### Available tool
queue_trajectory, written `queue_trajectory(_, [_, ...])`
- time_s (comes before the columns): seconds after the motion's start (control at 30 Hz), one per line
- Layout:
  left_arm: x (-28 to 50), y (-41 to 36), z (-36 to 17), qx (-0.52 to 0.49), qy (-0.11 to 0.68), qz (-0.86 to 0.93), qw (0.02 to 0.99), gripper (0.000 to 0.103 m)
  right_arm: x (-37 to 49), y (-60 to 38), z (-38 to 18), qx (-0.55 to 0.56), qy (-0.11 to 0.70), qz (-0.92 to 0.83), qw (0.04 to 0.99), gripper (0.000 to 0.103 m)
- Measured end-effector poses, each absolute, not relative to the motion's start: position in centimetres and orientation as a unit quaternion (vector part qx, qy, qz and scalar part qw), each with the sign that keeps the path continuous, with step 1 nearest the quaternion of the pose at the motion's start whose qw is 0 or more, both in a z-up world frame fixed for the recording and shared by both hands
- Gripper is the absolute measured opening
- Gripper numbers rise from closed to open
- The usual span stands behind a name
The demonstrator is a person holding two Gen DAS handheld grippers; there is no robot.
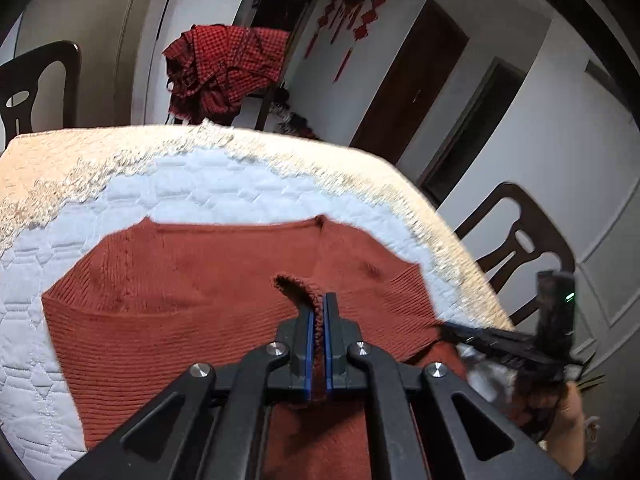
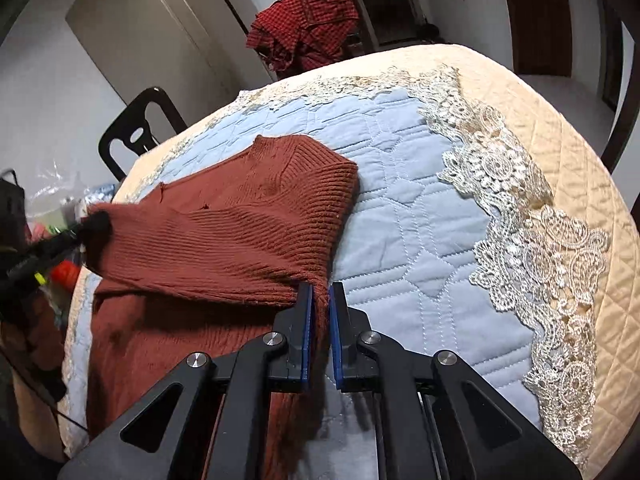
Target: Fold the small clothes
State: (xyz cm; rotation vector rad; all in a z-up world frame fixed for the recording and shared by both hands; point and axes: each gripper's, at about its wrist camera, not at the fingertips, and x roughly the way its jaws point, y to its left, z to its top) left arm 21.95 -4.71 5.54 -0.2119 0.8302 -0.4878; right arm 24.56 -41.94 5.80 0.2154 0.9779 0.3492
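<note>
Both claws (image 1: 319, 300) (image 2: 320, 292) tight on sweater (image 1: 160, 280) (image 2: 224, 232)

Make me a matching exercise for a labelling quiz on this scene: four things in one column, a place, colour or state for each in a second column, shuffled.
Column one:
1. sweater
2. checked cloth
3. lace trim
4. left gripper

Column two:
A. draped on a chair beyond the table
B. shut on a knit edge
C. rust red, lying on the blue quilted cover
D. pale, between the blue middle and the cream border

Pairs: 1-C, 2-A, 3-D, 4-B
</note>
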Motion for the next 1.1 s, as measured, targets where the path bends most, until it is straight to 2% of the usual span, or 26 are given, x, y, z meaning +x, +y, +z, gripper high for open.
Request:
queue_trajectory(0.2, [23.3, -2.5, 0.7, -0.106, 0.46, -0.182, 0.862, 0.008, 24.3, -40.5, 7.6, 0.07, 0.446, 0.176, 0.875, 0.015])
queue_trajectory(0.4, [21.8, -1.8, 1.9, -0.089, 0.44, -0.162, 0.879, 0.009, 25.9, -39.6, 8.5, 0.074, 0.433, 0.183, 0.88, 0.016])
queue_trajectory(0.6, [21.3, -3.0, 3.7, -0.068, 0.404, -0.169, 0.896, 0.009, 28.4, -39.1, 6.3, 0.058, 0.459, 0.17, 0.87, 0.016])
queue_trajectory(0.77, [23.1, -4.7, 0.8, -0.044, 0.45, -0.162, 0.877, 0.009, 28.2, -40.1, 6.3, 0.067, 0.464, 0.156, 0.869, 0.016])
queue_trajectory(0.93, [20.8, -3.7, 1.8, -0.044, 0.429, -0.168, 0.886, 0.009, 24.7, -39.1, 8.3, 0.044, 0.44, 0.198, 0.875, 0.016])
queue_trajectory(1.07, [20.4, -3.1, 1.1, -0.038, 0.439, -0.154, 0.885, 0.009, 24.2, -37.8, 6.7, 0.016, 0.459, 0.203, 0.865, 0.016])
queue_trajectory(1.1, [20.5, -2.8, 0.7, -0.042, 0.441, -0.151, 0.884, 0.009, 24.6, -37.9, 5.8, 0.019, 0.471, 0.199, 0.859, 0.012])
